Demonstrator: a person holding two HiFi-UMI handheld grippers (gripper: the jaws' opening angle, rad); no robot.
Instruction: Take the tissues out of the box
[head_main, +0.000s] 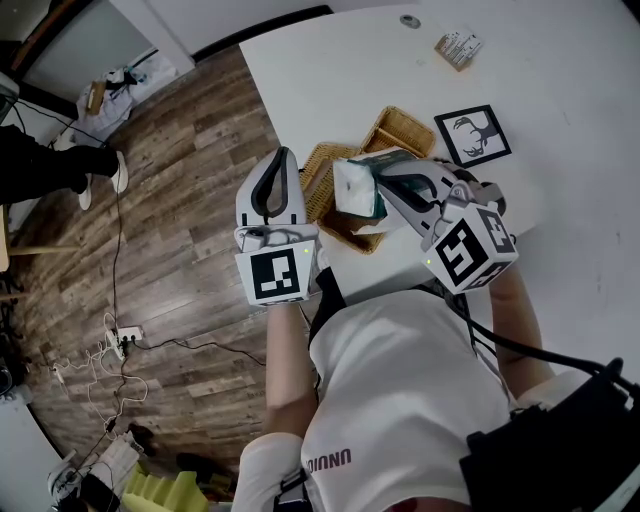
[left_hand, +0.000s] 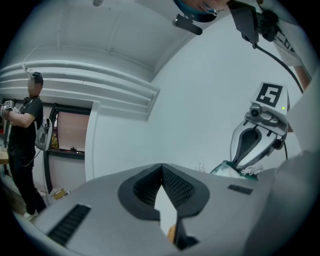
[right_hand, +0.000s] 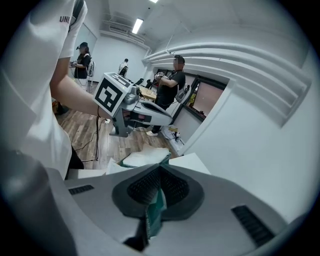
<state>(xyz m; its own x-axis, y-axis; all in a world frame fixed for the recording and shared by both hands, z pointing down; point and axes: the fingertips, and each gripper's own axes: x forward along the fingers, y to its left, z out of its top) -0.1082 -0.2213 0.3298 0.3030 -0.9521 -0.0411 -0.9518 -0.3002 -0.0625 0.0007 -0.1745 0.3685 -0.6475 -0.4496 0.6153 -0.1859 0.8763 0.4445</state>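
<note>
One tissue pack (head_main: 352, 190) — soft wrapper, teal and white. Judged light, crushable and a little slick, so best taken by a wrapper edge or seam, never squeezed at the middle.

Location: held over the wicker baskets (head_main: 405, 125) near the edge of the white table (head_main: 560, 100).

Right gripper (head_main: 378, 182): jaws clamped on the pack's teal edge, angled downward across the person's front.

Left gripper (head_main: 279, 158): jaws closed tip to tip on nothing, held level just left of the baskets — likely free to draw tissues.
</note>
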